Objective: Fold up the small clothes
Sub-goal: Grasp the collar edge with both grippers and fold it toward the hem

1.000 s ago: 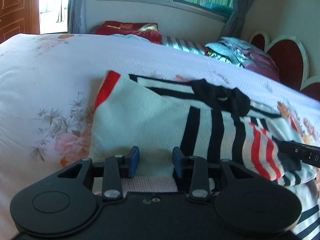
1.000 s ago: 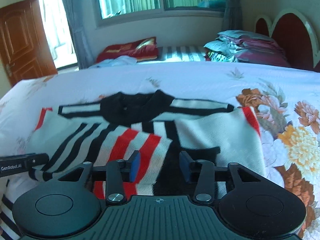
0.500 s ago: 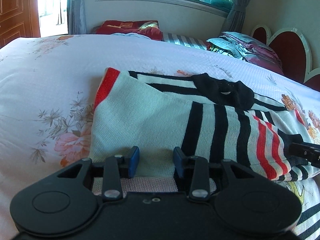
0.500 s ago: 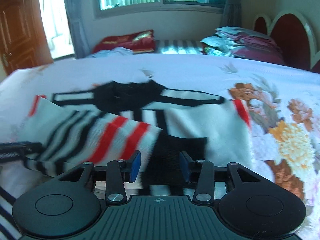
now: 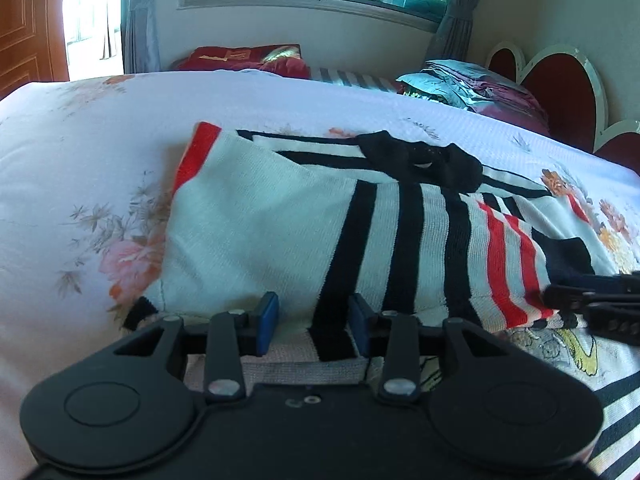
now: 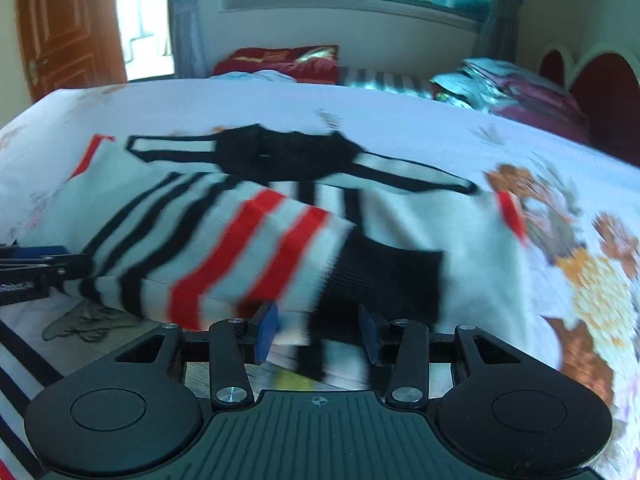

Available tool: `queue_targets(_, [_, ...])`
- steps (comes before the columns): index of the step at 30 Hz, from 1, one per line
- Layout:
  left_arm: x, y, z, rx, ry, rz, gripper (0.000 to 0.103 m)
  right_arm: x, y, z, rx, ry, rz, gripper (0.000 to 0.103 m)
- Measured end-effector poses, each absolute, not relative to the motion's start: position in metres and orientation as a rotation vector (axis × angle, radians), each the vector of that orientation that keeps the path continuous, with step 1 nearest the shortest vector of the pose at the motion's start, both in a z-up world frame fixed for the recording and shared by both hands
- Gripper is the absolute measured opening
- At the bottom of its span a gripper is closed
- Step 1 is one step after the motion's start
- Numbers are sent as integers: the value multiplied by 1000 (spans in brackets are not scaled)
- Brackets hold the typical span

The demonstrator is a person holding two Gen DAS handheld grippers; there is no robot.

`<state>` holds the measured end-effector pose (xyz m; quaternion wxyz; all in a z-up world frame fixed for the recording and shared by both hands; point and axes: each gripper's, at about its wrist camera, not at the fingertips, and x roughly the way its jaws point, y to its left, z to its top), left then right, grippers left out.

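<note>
Two grippers are working one knitted sweater here, so going camera by camera. From the left wrist camera, the left gripper [image 5: 313, 322] is pointing down at the near edge of the white knitted sweater with black and red stripes [image 5: 260, 240], which is lying in the middle of the white bed cover with the pink and orange flower print [image 5: 80, 152]. Its jaws are opening right now, the blue pads [image 5: 267, 322] are standing apart, and a strip of the sweater's near edge with one black stripe is running between them without looking squeezed. The sweater's black collar is sitting at the far side, and one striped sleeve is lying folded across the body. Further back a dark red pillow [image 5: 240, 56] and a pile of folded bedding in teal and maroon [image 5: 472, 84] are resting by the red heart-shaped headboard [image 5: 560, 92]. From the right wrist camera, everything's coming out pretty blurry. The right gripper [image 6: 318, 330] is hanging over the sweater's near edge too, right by the sleeve's black cuff, and its jaws are sitting partway apart with cloth lying between them, but honestly I can't tell whether the pads are pinching it or not. The left gripper is poking in at the left edge, touching the striped sleeve. An orange wooden door [image 6: 68, 32] is showing in the far left corner.
</note>
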<state>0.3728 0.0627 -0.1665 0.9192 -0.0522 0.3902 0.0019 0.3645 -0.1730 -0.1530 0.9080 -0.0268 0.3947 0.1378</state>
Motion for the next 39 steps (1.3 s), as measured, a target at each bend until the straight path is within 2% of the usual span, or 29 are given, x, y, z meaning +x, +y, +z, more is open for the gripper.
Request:
queue_targets(4, [373,62,-161,-115,799,21,36,370,-211,-138,49,768,207,43])
queue_targets(9, [374,56,-164,-103,795,40,38,404,-229,-154,115,844,178,43])
queue_targets(10, [373,55,-165,-98,792,42,38,406,-228,-155,124,839,190,32])
queue_targets(11, [373,54,-165,-90,791,45,38,409,-225,-155,115,837,206,15])
queue_targets(12, [372,53,-165,-87,792,49,38,410,-222,-155,106,837,217,5])
queue_targets(19, [381,43,-147,-115,740,48,38,399,-223,-138,28,682,205,5])
queue_targets(23, [403,31,-154,-95,772,45,39,414,-223,-162,-5,806,197,5])
queue_targets(32, [406,23,-159,-66,779,73,41,398,-232,-133,87,723,271,5])
queue_targets(39, [403,27,-165,-42,780,88,45,400,-210,-158,10,806,328,5])
